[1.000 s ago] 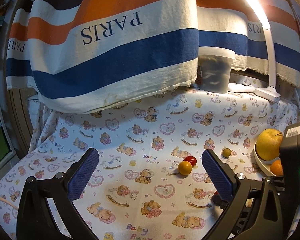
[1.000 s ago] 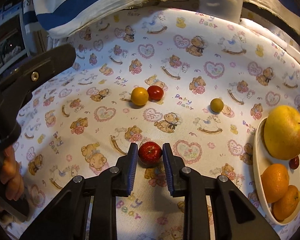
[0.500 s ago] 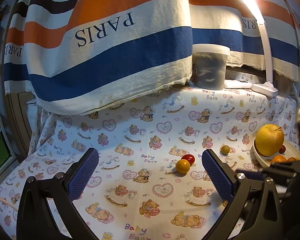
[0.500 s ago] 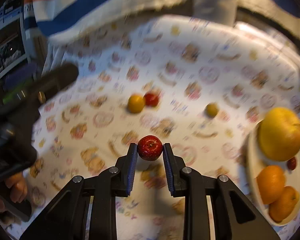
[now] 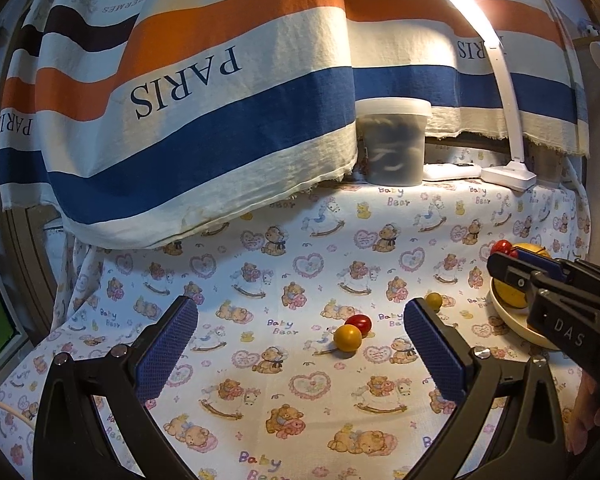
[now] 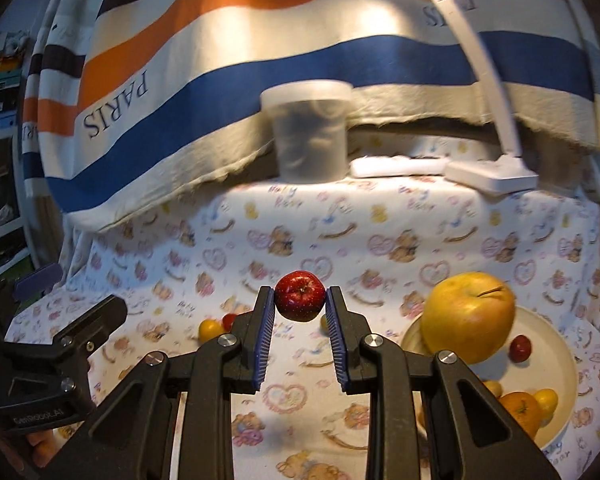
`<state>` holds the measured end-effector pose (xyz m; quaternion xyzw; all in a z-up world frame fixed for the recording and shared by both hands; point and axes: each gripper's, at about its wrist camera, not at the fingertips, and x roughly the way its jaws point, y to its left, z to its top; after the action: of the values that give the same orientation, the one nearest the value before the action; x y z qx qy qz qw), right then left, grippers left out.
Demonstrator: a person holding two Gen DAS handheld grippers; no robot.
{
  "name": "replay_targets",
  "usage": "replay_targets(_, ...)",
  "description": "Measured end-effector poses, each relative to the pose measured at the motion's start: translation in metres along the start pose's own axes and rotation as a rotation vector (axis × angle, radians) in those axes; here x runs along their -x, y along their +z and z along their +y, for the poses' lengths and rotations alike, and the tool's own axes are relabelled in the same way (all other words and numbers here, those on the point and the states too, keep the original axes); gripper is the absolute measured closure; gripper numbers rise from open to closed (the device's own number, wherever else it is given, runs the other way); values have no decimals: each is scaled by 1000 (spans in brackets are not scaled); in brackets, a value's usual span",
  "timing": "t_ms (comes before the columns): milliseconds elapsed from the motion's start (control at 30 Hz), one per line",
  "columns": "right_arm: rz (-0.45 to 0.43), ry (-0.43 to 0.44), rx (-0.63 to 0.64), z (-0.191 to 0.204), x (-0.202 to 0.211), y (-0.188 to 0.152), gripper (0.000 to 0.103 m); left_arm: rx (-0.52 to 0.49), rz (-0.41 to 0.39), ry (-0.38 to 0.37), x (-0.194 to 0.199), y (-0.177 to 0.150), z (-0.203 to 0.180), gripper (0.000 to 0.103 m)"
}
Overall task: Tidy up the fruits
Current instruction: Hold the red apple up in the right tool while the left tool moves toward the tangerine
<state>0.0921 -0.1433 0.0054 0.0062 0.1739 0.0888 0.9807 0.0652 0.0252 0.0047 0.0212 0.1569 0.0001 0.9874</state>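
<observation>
Lifted off the cloth now, small red apple (image 6: 300,296) rides light, firm, slippery in my right gripper (image 6: 300,300), pinched at its sides; left gripper (image 5: 300,344) spread, empty.

Surface: table under a teddy-bear print cloth (image 5: 300,384).
Middle: yellow cherry tomato (image 5: 347,337) touching red cherry tomato (image 5: 359,323); olive-yellow small fruit (image 5: 434,300) apart.
Right: cream plate (image 6: 556,364).
Back: lidded tub (image 5: 394,140), lamp base (image 5: 508,174), white flat device (image 5: 452,171).
</observation>
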Motion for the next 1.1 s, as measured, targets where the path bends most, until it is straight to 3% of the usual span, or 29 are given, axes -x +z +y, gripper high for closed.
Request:
replay_targets(167,-30,-96,-12,-2,5,0,76,13,4,5,-1,0,2,1)
replay_targets(367,-57,-122,38,7,9,-2,76,12,2,12,0,0,3,1)
replay_targets(1100,-54,-134,34,6,10,-1,76,21,3,5,-1,0,4,1)
